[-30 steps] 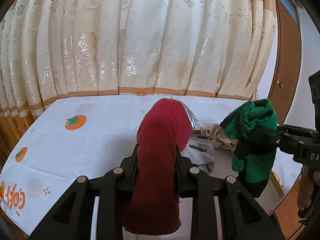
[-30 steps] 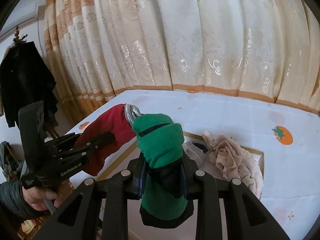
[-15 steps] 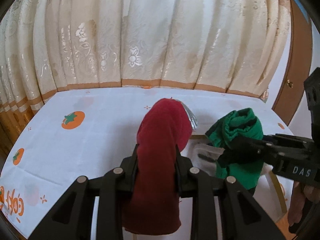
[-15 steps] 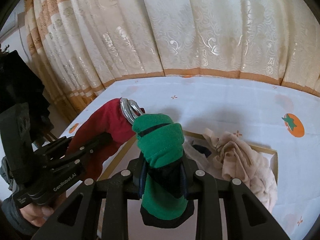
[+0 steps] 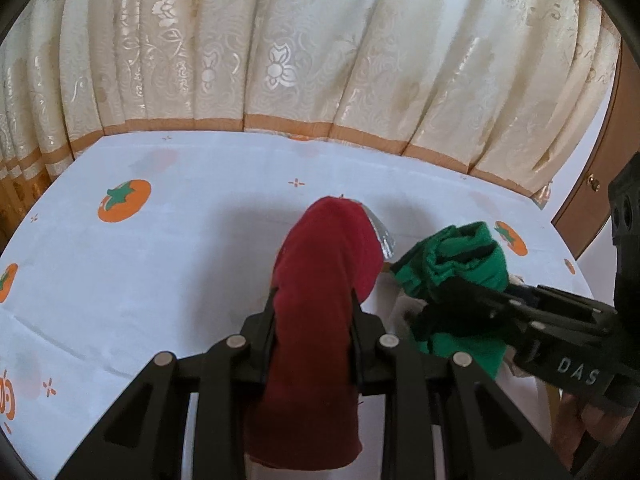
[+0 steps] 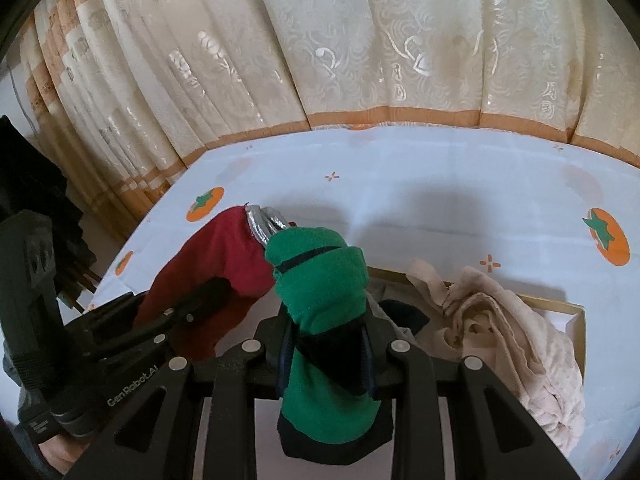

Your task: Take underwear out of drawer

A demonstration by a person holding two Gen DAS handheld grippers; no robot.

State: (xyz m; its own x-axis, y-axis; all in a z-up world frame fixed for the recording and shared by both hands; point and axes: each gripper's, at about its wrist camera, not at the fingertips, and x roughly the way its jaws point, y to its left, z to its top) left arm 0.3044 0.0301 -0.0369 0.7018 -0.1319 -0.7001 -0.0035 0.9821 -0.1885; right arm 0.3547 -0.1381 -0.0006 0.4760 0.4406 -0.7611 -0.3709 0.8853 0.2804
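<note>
My left gripper is shut on dark red underwear with a silver waistband, held above the white cloth. To its right my right gripper grips green underwear with dark trim. In the right wrist view my right gripper is shut on that green underwear, and the left gripper holds the red underwear just to the left, the two garments nearly touching. The open drawer lies below at the right, with beige underwear and a dark garment inside.
A white tablecloth with orange fruit prints covers the surface. Cream curtains hang close behind it. A wooden door stands at the far right, dark clothing hangs at the far left. A hand holds the right gripper's handle.
Both grippers have moved forward over the cloth and tilted lower, each keeping its garment. The green underwear has come closer to the red one, and the drawer has slid lower in view.
</note>
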